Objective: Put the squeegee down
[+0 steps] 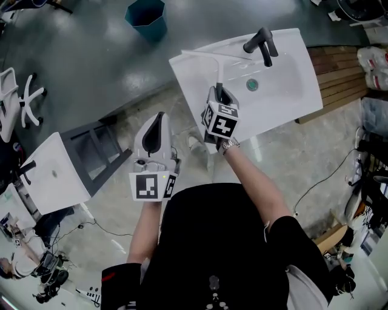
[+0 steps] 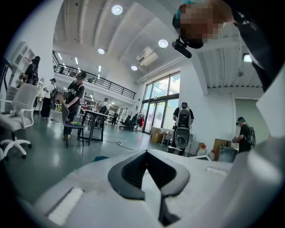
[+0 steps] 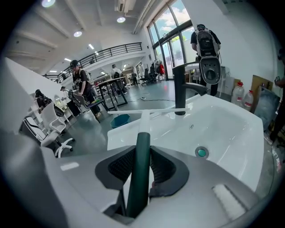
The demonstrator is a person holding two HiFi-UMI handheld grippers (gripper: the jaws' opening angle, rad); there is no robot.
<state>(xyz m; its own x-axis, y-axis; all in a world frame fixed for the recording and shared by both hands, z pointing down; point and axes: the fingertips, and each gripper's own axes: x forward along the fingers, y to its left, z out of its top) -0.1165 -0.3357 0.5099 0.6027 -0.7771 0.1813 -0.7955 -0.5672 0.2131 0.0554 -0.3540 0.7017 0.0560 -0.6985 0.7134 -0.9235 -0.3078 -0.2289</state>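
Note:
A squeegee point(image 1: 217, 68) with a dark green handle point(image 3: 138, 178) and a thin white blade point(image 3: 147, 111) is clamped in my right gripper point(image 1: 220, 95), which is shut on the handle point(image 3: 141, 150). The blade lies crosswise over the left part of a white sink point(image 1: 303, 97), close to the black faucet point(image 1: 262, 43). Whether the blade touches the sink I cannot tell. In the right gripper view the basin point(image 3: 231, 120) with its green drain point(image 3: 201, 152) lies just beyond the jaws. My left gripper point(image 1: 159, 116) hangs off the sink's left over the floor, its jaws together on nothing point(image 2: 146, 153).
A teal bin point(image 1: 147, 17) stands on the floor beyond the sink. A second white sink point(image 1: 57, 172) sits at the left on a dark frame. A white chair point(image 1: 18, 97), a wooden pallet point(image 1: 336, 66), floor cables and people at tables point(image 2: 75, 100) surround the spot.

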